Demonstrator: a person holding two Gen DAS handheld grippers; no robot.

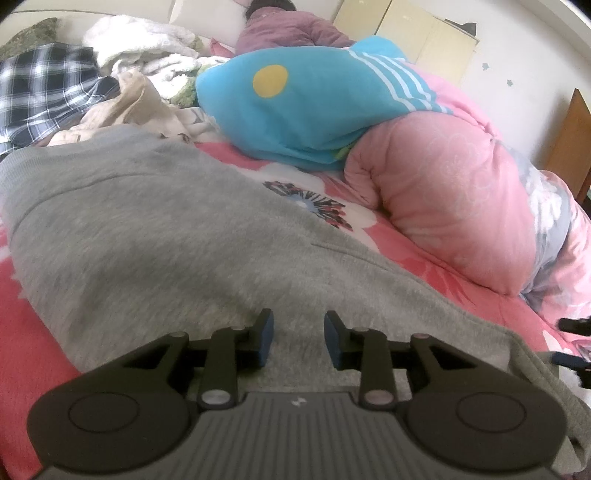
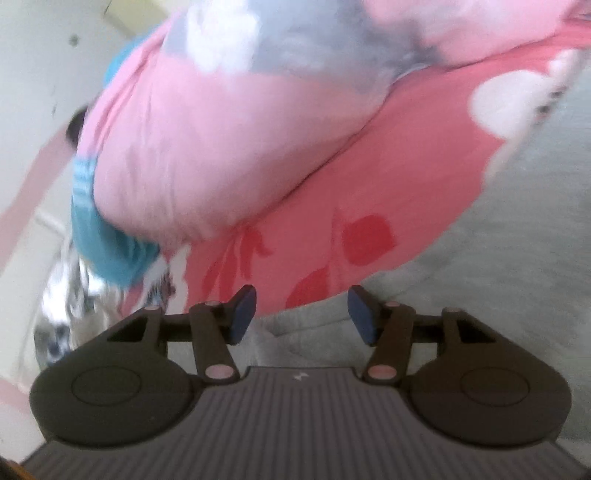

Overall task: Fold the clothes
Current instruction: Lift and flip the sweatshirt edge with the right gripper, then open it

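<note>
Place: a home bedroom, seen across a bed.
Bed: pink floral sheet (image 1: 436,273) underfoot.
Bedding: rolled pink quilt (image 1: 454,206) at 3 o'clock, blue blanket (image 1: 295,110) at 12.
Laundry: loose clothes heap (image 1: 110,74) at 10 o'clock.
Wall: pale cupboards (image 1: 417,33) at 1 o'clock.

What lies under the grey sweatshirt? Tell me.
The grey sweatshirt lies on a pink floral bedsheet, which shows around its edges. Whatever else might be under the sweatshirt is covered and cannot be seen.
</note>
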